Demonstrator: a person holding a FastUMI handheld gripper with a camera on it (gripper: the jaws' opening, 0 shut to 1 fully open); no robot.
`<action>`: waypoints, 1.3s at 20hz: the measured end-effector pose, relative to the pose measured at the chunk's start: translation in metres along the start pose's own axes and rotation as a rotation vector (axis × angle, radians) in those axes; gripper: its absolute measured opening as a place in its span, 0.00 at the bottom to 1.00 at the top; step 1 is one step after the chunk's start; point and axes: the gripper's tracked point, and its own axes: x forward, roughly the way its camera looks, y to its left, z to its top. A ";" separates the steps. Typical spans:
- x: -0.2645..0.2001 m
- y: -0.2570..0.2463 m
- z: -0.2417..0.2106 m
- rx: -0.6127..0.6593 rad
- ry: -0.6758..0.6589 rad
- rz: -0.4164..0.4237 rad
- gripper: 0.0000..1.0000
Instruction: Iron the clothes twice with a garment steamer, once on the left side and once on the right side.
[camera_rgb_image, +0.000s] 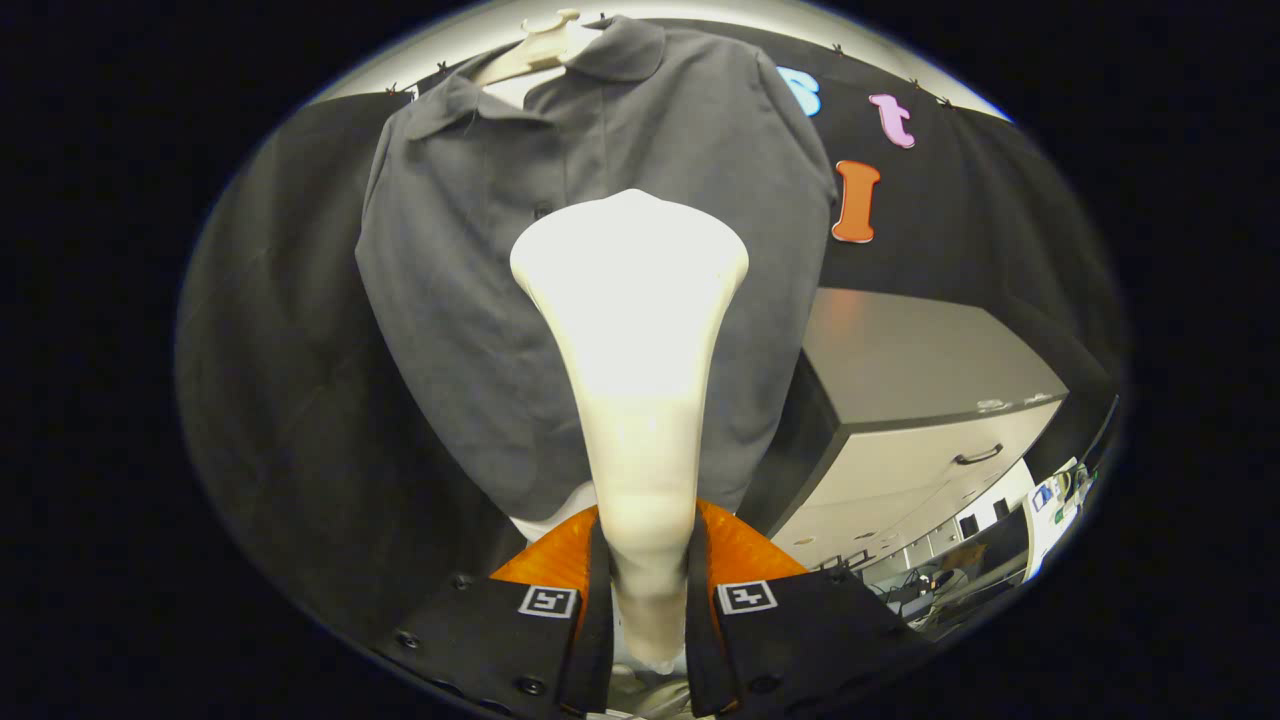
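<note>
Gripper (647, 560) clamped on cream garment steamer (632, 330), head before hanging grey shirt (460, 300), cabinet (930, 380) just right.

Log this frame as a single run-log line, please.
gripper: shut on garment steamer handle | steamer head: raised in front of grey polo shirt, mid-chest | shirt: hanging on hanger | cabinet: beside shirt

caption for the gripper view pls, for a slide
Gripper shut on a garment steamer, its head raised before a grey polo shirt on a hanger.
</note>
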 end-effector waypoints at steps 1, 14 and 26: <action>-0.009 -0.004 0.014 0.004 -0.027 -0.008 0.37; -0.097 -0.062 0.141 0.098 -0.360 -0.113 0.37; -0.097 -0.061 0.139 0.097 -0.361 -0.127 0.37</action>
